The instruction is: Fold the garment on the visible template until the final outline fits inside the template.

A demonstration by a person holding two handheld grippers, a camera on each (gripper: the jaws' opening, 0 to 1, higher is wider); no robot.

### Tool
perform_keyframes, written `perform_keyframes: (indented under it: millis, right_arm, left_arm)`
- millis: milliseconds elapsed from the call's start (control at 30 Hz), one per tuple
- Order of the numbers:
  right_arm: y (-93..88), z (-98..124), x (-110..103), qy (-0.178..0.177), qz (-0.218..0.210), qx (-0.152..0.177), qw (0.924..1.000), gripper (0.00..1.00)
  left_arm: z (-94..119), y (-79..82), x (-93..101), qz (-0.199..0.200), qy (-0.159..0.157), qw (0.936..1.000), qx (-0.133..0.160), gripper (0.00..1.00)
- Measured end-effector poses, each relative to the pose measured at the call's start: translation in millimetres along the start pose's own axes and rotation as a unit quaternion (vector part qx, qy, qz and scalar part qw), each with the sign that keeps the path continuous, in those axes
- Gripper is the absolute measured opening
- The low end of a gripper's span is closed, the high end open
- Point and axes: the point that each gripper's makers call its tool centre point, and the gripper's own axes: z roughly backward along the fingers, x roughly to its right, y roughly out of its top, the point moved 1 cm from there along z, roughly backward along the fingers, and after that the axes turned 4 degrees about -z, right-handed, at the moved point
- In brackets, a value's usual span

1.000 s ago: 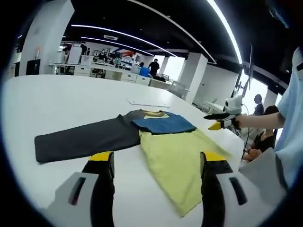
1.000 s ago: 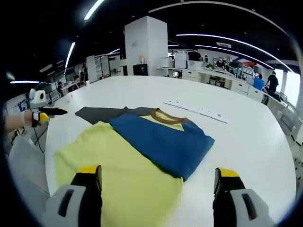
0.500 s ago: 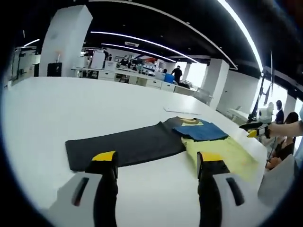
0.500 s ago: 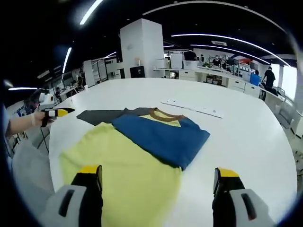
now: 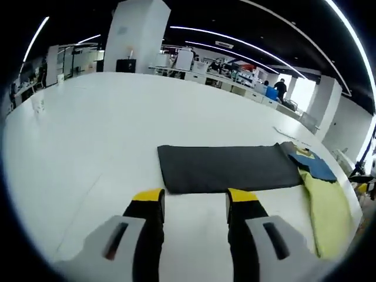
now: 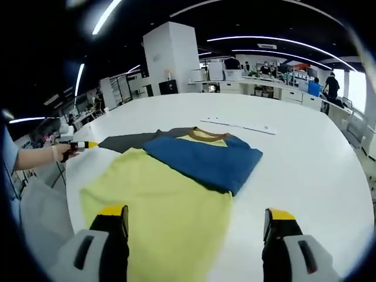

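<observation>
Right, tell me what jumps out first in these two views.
The colour-block shirt grabs the eye: a yellow body with a blue sleeve folded across its chest, lying on the white table just ahead of the right tongs. In the left gripper view, its dark grey sleeve stretches out flat in front of the left tongs, both pairs standing open and empty.

A broad white table (image 6: 305,158) carries it all, its surface glossy under the ceiling lights. In the right gripper view a yellow garment (image 6: 170,217) lies flat across the centre and 6 o'clock, its blue sleeve (image 6: 205,160) folded over it. At 10 o'clock a dark grey template (image 6: 126,141) peeks out beside it, touching. At 1 o'clock, well apart, a thin white strip (image 6: 241,125) lies flat. In the left gripper view the template (image 5: 229,167) stretches centre to 3 o'clock.
</observation>
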Motion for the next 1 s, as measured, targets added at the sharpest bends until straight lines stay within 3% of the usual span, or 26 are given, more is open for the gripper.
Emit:
perform_keyframes:
  millis: [300, 367, 467, 567, 733, 800, 1000]
  right_arm:
    - [-0.7, 8.9, 6.1, -0.008, -0.014, 0.004, 0.9999, 0.95]
    - [-2.2, 10.2, 6.2, -0.010, -0.014, 0.003, 0.9998, 0.94]
    - [-4.3, 11.4, 5.7, -0.010, -0.016, 0.002, 0.9998, 0.94]
    - [-6.7, 12.4, 5.6, -0.011, -0.022, 0.000, 0.9997, 0.94]
    - [-6.8, 11.4, 5.6, -0.012, -0.029, 0.003, 0.9995, 0.92]
    - [-6.7, 10.3, 5.3, -0.010, -0.031, 0.003, 0.9995, 0.92]
    - [-3.5, 8.9, 2.9, -0.006, -0.029, 0.007, 0.9995, 0.92]
  left_arm:
    - [-14.2, -4.3, -14.2, 0.040, 0.026, 0.9989, -0.002, 0.25]
    - [-15.4, -0.6, -18.7, 0.044, 0.033, 0.9985, 0.009, 0.23]
    - [-16.0, -2.4, -22.5, 0.045, 0.045, 0.9979, 0.010, 0.15]
    - [-16.4, -4.1, -28.3, 0.076, 0.055, 0.9956, 0.008, 0.05]
    - [-17.1, -3.5, -29.5, 0.124, 0.044, 0.9913, -0.008, 0.00]
    - [-16.2, -1.2, -27.2, 0.103, 0.041, 0.9938, -0.012, 0.00]
    - [-9.0, 24.0, -5.9, 0.114, 0.004, 0.9933, 0.015, 0.00]
